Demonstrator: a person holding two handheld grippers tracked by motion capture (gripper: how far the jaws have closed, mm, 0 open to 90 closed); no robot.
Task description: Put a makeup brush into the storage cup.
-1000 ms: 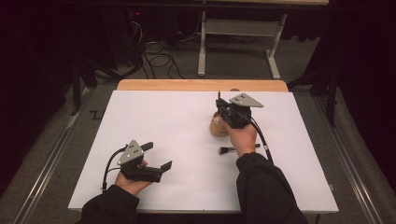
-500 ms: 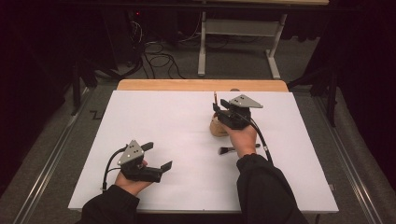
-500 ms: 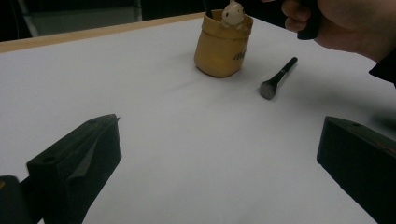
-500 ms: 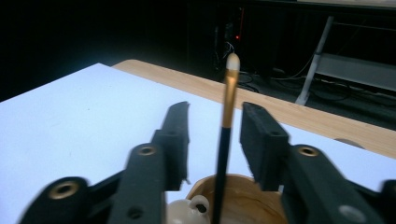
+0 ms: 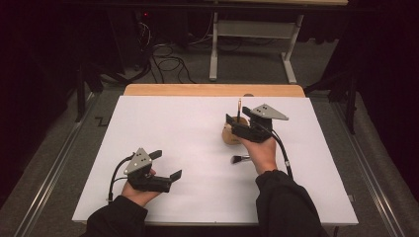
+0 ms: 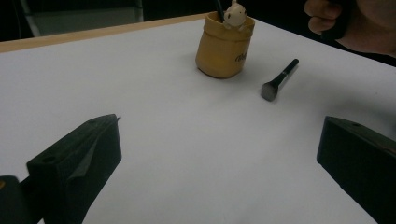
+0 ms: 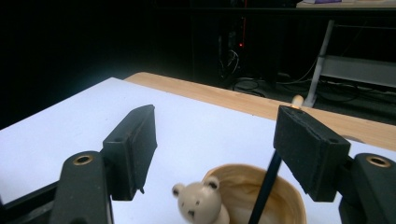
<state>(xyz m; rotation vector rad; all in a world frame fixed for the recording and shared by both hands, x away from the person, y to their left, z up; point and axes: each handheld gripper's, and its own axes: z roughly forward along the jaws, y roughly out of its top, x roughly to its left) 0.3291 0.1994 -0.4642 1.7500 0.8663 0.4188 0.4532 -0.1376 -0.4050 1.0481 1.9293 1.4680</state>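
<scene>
A tan cup (image 5: pixel 228 137) with a small bear figure (image 7: pixel 201 201) on its rim stands right of the white table's centre. A dark-handled brush (image 5: pixel 239 109) stands upright in the cup. My right gripper (image 5: pixel 236 123) hovers just over the cup. Its jaws have just been opening and now stand apart, with the brush handle (image 7: pixel 267 183) leaning near the inner face of one jaw, not pinched. A short makeup brush (image 5: pixel 241 158) lies flat in front of the cup. My left gripper (image 5: pixel 166 164) rests open and empty at the front left, facing the cup (image 6: pixel 224 46).
A white sheet (image 5: pixel 163 123) covers the table, with a wooden strip (image 5: pixel 197 90) along its far edge. Beyond it stand a metal table frame (image 5: pixel 252 44) and floor cables (image 5: pixel 168 61). Broad bare sheet lies between the two grippers.
The right gripper's jaws have spread apart and let go of the upright brush, which now stands in the cup. The left gripper has stayed put.
</scene>
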